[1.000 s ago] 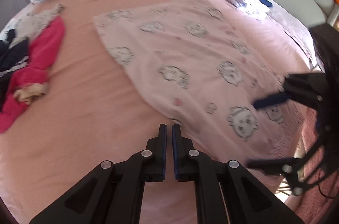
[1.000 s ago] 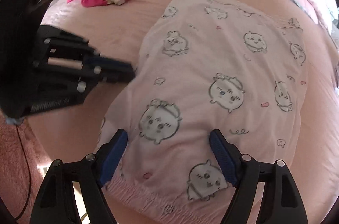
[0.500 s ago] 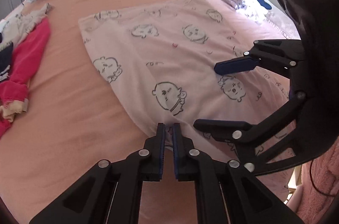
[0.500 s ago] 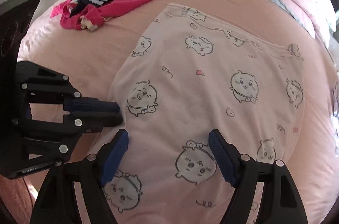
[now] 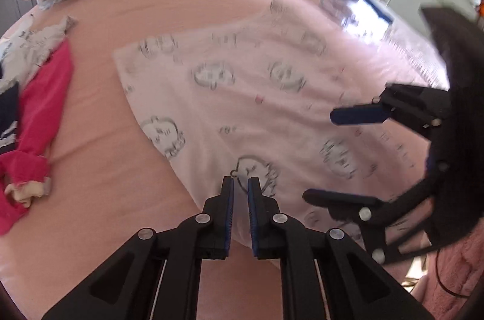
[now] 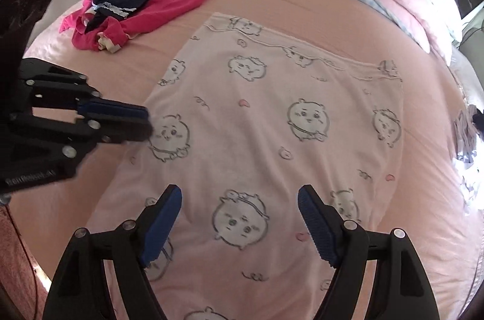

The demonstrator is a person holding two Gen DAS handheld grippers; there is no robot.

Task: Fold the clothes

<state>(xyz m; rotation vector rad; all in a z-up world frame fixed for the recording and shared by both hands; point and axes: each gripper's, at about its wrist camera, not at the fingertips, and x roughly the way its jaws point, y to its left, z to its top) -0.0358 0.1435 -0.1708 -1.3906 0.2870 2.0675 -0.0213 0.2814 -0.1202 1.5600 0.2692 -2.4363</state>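
A pale pink garment (image 6: 272, 132) printed with cartoon faces lies spread flat on a pink bed (image 6: 145, 57), presumably smoothed out so it can be folded. The left gripper (image 5: 240, 184) hangs over the garment's near left edge, its jaws drawn narrow with only a slim gap; whether cloth sits between them is unclear. The right gripper (image 6: 239, 206), jaws wide, hovers low over the near end, pointing along the garment. A heap of clothes (image 6: 127, 5) lies far ahead and left.
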